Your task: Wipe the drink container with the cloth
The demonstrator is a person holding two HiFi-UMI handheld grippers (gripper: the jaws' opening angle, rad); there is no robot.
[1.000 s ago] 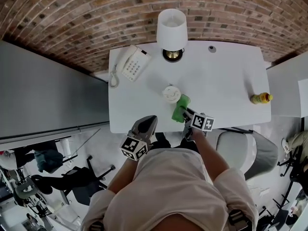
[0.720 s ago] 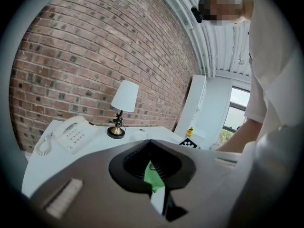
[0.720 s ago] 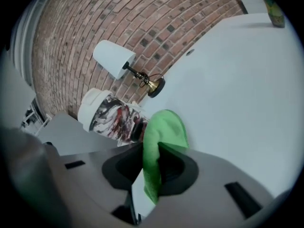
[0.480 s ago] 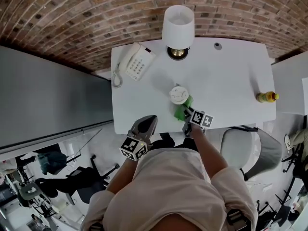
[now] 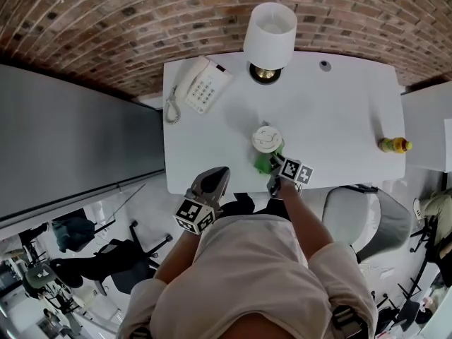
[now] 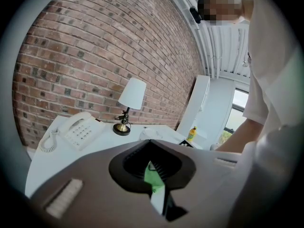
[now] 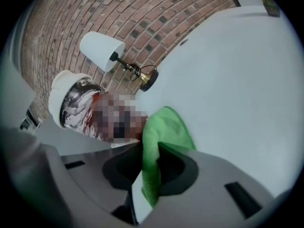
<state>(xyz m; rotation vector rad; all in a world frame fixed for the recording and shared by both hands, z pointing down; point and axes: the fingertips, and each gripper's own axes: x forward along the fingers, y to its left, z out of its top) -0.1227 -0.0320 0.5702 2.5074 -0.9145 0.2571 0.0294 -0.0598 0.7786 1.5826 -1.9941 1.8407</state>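
The drink container, a paper cup point(image 5: 267, 139) with a white lid, stands near the middle of the white table point(image 5: 339, 119). My right gripper point(image 5: 275, 167) is shut on a green cloth point(image 5: 264, 163), which is pressed against the cup's near side. In the right gripper view the cloth point(image 7: 167, 126) bunches between the jaws of the right gripper point(image 7: 149, 148), touching the printed cup point(image 7: 76, 101). My left gripper point(image 5: 214, 181) hovers off the table's front edge, shut with nothing held. In its own view, the left gripper point(image 6: 151, 146) points toward the cup lid point(image 6: 153, 133).
A white lamp point(image 5: 270, 32) stands at the table's back edge, with a white telephone point(image 5: 201, 85) at the back left. A yellow bottle point(image 5: 394, 145) sits at the right edge. A grey chair point(image 5: 367, 214) is right of the person. A brick wall lies behind the table.
The right gripper has carried the green cloth from the cup's right side round to its near side, closer against it. The left gripper has stayed in place.
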